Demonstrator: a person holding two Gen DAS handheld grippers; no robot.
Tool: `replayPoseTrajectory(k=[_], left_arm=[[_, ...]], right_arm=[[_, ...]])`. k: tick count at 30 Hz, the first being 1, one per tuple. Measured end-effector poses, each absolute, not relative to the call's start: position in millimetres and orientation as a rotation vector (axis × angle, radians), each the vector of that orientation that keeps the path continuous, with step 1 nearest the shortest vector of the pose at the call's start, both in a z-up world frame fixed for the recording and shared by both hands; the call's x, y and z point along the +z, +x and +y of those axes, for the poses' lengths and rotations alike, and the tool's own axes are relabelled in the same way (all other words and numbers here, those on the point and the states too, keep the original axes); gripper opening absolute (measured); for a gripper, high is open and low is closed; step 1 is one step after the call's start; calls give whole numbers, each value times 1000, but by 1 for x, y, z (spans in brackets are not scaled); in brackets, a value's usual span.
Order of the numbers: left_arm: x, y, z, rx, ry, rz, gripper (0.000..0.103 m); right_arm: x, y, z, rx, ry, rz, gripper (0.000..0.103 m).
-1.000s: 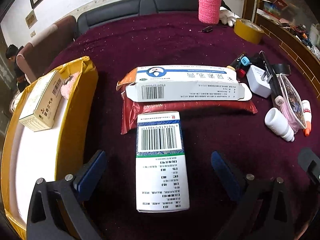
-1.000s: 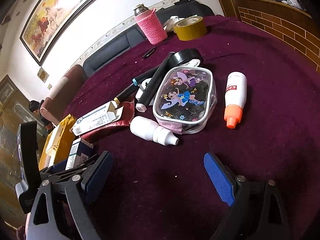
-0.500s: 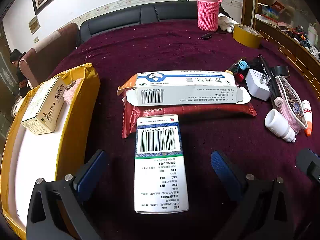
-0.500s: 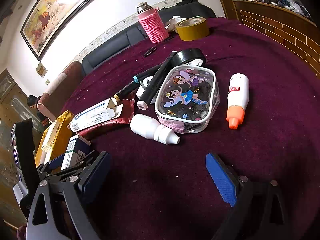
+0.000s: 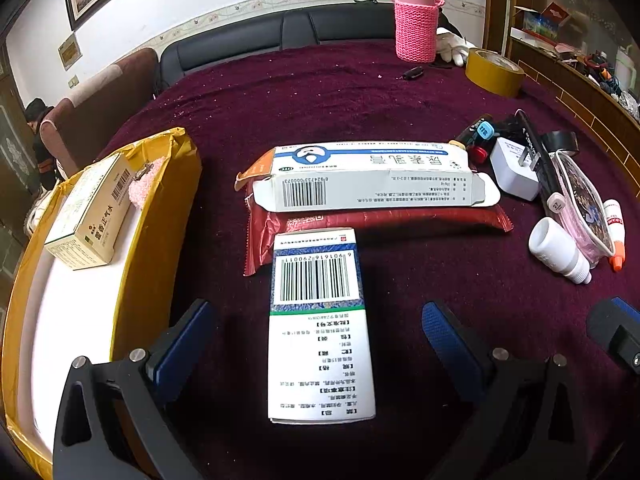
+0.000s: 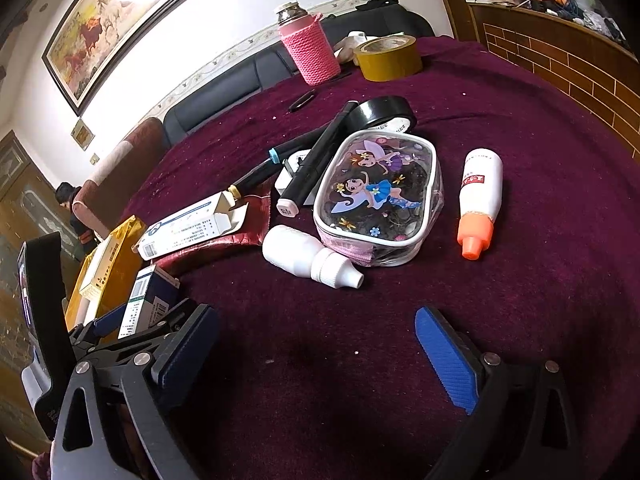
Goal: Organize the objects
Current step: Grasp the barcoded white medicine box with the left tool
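Far left on the maroon tabletop (image 5: 320, 92): yellow tray (image 5: 156, 216) holding a cream medicine box (image 5: 90, 210). Left tool (image 5: 320, 344) spread wide, pinching nothing, fingers either side of a white-and-blue barcode box (image 5: 320, 320) lying flat, not touching it. Just beyond: long white carton (image 5: 372, 178) resting on a red wrapper (image 5: 380, 220). Further right: white charger (image 5: 514, 168), markers, black tape roll (image 6: 382, 114). Then white dropper bottle (image 6: 310, 258) on its side, touching a clear cartoon pouch (image 6: 378, 192). Orange-capped bottle (image 6: 480, 200) lying just beside the pouch, apart from it. Right tool (image 6: 316, 352) spread, nothing between fingers, over bare cloth near the dropper bottle. Back edge: pink knit-sleeved flask (image 6: 310, 50), yellow tape roll (image 6: 388, 58).
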State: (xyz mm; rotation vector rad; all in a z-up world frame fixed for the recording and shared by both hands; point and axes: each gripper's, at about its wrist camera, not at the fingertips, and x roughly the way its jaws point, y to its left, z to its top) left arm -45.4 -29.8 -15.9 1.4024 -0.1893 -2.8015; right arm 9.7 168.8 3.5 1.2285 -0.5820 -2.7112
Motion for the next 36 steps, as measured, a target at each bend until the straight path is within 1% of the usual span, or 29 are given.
replayPoseTrajectory(k=[2, 6, 8, 9, 11, 12, 13, 14, 16, 17, 19, 26, 30, 33, 36], left_arm=[[-14, -43, -26, -2794, 1378, -229, 103], [-8, -33, 0, -2844, 1292, -440, 103], [-11, -33, 10, -2861, 1323, -502, 103], [-10, -35, 9, -2866, 1321, -495, 102], [-10, -40, 2, -2882, 1377, -410, 100], [-11, -44, -5, -2897, 1426, -331, 95], [-12, -49, -15, -2924, 1495, -217, 86], [-12, -51, -21, -2944, 1534, -139, 82], [-7, -51, -24, -2966, 1505, -153, 34], [-5, -50, -25, -2975, 1511, -143, 33], [-4, -49, -30, -3018, 1547, -37, 33], [21, -10, -34, -3127, 1479, 130, 33], [38, 16, -54, -3170, 1446, 185, 33], [38, 34, -72, -3171, 1450, 228, 33], [34, 42, -81, -3155, 1475, 258, 33]], right_arm=[[3, 10, 169, -2711, 1229, -582, 101], [3, 10, 169, -2711, 1228, -583, 101], [3, 10, 168, -2712, 1229, -582, 102], [3, 10, 168, -2712, 1229, -580, 102], [3, 10, 168, -2712, 1229, -580, 102], [3, 10, 168, -2712, 1229, -580, 102], [3, 9, 168, -2712, 1229, -578, 102], [3, 9, 168, -2713, 1229, -576, 102], [3, 9, 167, -2715, 1231, -570, 102], [3, 9, 166, -2716, 1232, -567, 102], [3, 9, 167, -2716, 1232, -565, 102], [5, 11, 173, -2717, 1242, -585, 102], [16, 11, 182, -2719, 1251, -514, 102], [30, 6, 193, -2729, 1239, -488, 102], [39, -11, 199, -2823, 1286, -329, 102]])
